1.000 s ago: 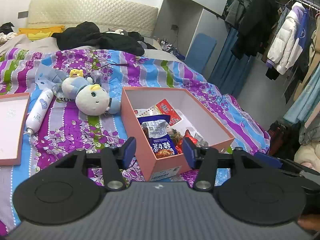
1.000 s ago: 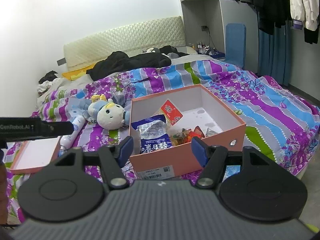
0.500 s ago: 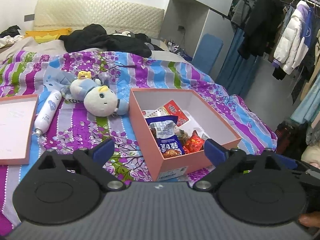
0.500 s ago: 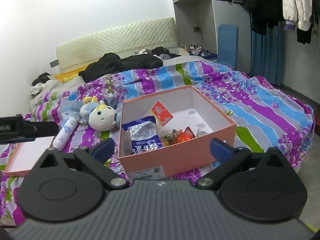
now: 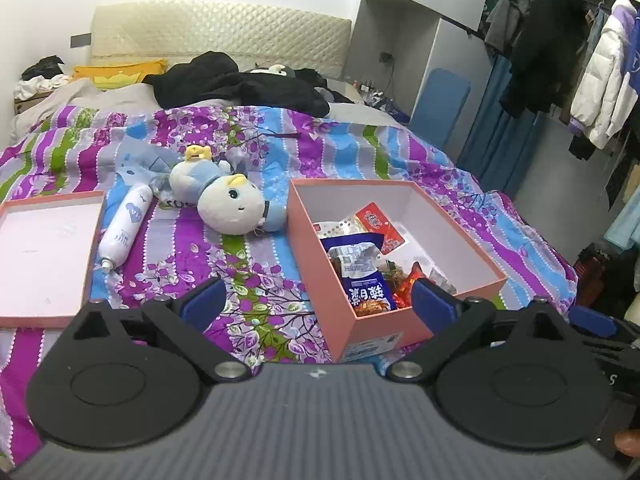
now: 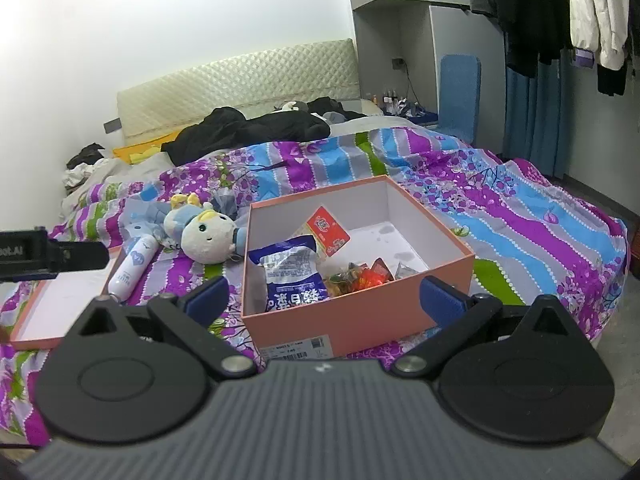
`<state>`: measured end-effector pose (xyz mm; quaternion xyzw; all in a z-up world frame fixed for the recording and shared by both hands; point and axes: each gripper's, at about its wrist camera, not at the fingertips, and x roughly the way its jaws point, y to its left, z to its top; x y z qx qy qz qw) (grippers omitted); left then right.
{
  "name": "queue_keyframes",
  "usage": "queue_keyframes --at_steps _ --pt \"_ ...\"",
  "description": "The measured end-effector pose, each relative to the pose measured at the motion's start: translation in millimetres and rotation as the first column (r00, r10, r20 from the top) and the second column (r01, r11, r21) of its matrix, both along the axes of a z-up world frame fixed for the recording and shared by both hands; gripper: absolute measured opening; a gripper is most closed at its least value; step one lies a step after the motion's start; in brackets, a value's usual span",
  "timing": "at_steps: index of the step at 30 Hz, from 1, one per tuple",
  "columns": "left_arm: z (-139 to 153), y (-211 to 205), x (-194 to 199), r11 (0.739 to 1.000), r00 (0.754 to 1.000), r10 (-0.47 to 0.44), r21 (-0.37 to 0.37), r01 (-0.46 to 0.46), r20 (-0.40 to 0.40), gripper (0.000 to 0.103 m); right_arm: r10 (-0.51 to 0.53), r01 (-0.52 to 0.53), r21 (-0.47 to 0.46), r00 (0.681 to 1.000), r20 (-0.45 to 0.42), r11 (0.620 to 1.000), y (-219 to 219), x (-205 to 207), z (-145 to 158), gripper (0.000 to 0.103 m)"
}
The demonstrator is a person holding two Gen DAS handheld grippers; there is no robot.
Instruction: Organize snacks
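An open pink box (image 5: 305, 240) sits on the striped bedspread with snacks inside: a blue bag (image 5: 360, 276), a red packet (image 5: 380, 226) and small red and orange sweets (image 5: 406, 286). My left gripper (image 5: 316, 301) hovers short of the box's near left corner, open wide, with nothing held. In the right wrist view the same box (image 6: 360, 322) lies straight ahead with the blue bag (image 6: 292, 276) and red packet (image 6: 328, 233) inside. My right gripper (image 6: 325, 299) is open and empty in front of the near wall.
The pink lid (image 5: 40, 252) lies upside down at the left, beside a white spray bottle (image 5: 126, 224) and a plush doll (image 5: 228, 204). Black clothes (image 5: 240, 84) are heaped by the headboard. Hanging coats (image 5: 580, 60) line the right side, past the bed's edge.
Both grippers' jaws have spread from roughly half open to wide open. Nothing was picked up. The left view has tipped slightly, and the box and snacks lie as before.
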<state>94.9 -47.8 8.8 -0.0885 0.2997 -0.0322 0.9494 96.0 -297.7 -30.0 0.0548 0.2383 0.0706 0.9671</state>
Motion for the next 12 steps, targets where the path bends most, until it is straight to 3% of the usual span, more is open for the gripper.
queue_keyframes --at_steps 12 --pt "2.8 1.2 -6.1 1.0 1.0 0.018 0.024 -0.018 0.009 0.101 0.004 -0.004 0.002 1.0 0.005 1.0 1.5 0.1 2.7 0.103"
